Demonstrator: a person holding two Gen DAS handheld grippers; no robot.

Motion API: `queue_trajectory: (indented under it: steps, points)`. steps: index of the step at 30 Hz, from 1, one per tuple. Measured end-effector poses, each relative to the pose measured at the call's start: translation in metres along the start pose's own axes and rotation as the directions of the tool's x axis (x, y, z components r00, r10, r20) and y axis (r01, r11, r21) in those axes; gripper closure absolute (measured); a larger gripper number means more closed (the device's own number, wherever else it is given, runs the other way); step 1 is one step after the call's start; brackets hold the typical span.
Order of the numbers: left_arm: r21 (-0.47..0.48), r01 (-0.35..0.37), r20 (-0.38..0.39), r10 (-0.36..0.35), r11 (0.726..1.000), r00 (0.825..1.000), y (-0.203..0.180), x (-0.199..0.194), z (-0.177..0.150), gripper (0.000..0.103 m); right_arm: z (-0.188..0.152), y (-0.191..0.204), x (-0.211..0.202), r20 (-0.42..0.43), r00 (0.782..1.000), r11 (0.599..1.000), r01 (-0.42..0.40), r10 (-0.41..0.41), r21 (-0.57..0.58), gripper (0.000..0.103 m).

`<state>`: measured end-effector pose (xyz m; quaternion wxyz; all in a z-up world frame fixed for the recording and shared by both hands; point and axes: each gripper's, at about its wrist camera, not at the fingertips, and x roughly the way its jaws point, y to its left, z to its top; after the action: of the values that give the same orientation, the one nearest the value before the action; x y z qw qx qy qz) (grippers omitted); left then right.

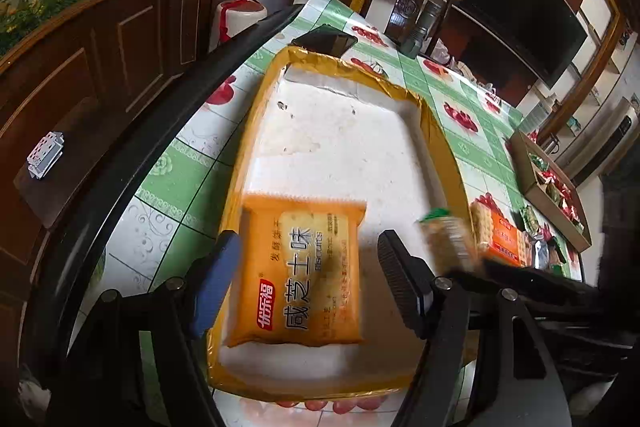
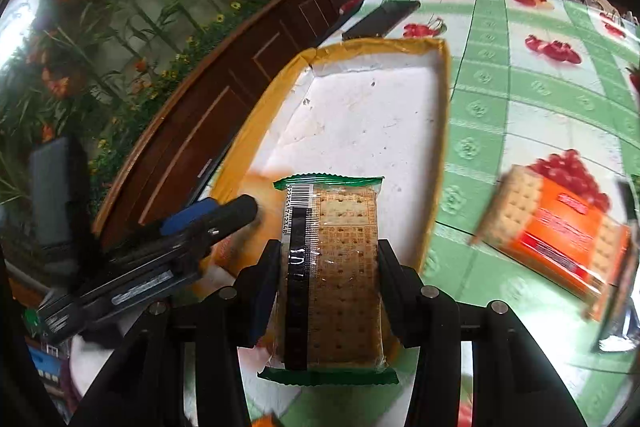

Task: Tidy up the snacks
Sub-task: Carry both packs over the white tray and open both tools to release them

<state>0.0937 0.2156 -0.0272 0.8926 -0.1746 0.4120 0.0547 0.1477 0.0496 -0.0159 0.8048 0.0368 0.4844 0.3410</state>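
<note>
From the left wrist view, the left gripper (image 1: 306, 259) hangs spread wide over the near end of the white tray (image 1: 256, 115) with the yellow taped rim. Between its fingers, but touching neither, lies the orange biscuit packet (image 1: 302, 273), flat on the tray floor. To the right a blurred green-edged pack (image 1: 448, 235) comes in over the tray rim, with the other gripper dark beneath it. Past the rim, on the green cherry-print tablecloth (image 1: 168, 179), sits a cracker pack with an orange label (image 1: 502, 239), and farther right a cardboard box (image 1: 520, 151) holding what look like mixed wrapped sweets, though that corner is too smeared to be sure.

From the right wrist view, the right gripper (image 2: 326, 291) is closed on the green-trimmed cracker pack (image 2: 332, 267), pads pressing its two long sides near the middle, the pack pointing away over the tray's near right part. The left gripper's blue-padded fingers show at the left, low over the tray. The orange-label cracker pack (image 2: 556, 227) lies on the cloth to the right, well outside the tray.

These packs look light, with slick, crinkly film over brittle crackers. A firm pinch could crack them; holding across the long edges at mid-length, as here, seems safest, and releasing it low to the tray should spare the crackers.
</note>
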Motion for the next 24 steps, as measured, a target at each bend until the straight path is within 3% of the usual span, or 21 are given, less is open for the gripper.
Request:
queue_trajectory:
  steps: [7, 9, 13, 19, 24]
  points:
    - [-0.023, 0.047, 0.020, -0.047, 0.999, 0.999, 0.003, -0.010, 0.003, 0.033, -0.006, 0.008, 0.019, -0.014, 1.000, 1.000, 0.000, 0.000, 0.016, 0.052]
    - [-0.026, 0.067, 0.048, -0.066, 0.997, 0.997, 0.002, -0.024, 0.003, 0.033, -0.006, 0.013, 0.009, 0.013, 1.000, 1.000, 0.008, -0.008, -0.006, 0.051]
    - [-0.019, 0.122, 0.109, -0.119, 0.992, 0.987, 0.002, -0.062, -0.006, 0.031, -0.025, 0.028, -0.029, 0.040, 0.999, 0.995, 0.028, -0.024, -0.099, 0.039]
    - [-0.032, 0.144, 0.121, -0.139, 0.989, 0.983, 0.007, -0.081, -0.029, 0.029, -0.098, 0.042, -0.050, -0.129, 0.991, 0.969, -0.055, 0.025, -0.240, 0.036]
    - [-0.040, 0.146, 0.083, -0.142, 0.989, 0.986, -0.001, -0.072, -0.038, 0.029, -0.138, 0.054, -0.041, -0.185, 0.983, 0.948, -0.059, 0.000, -0.312, 0.036]
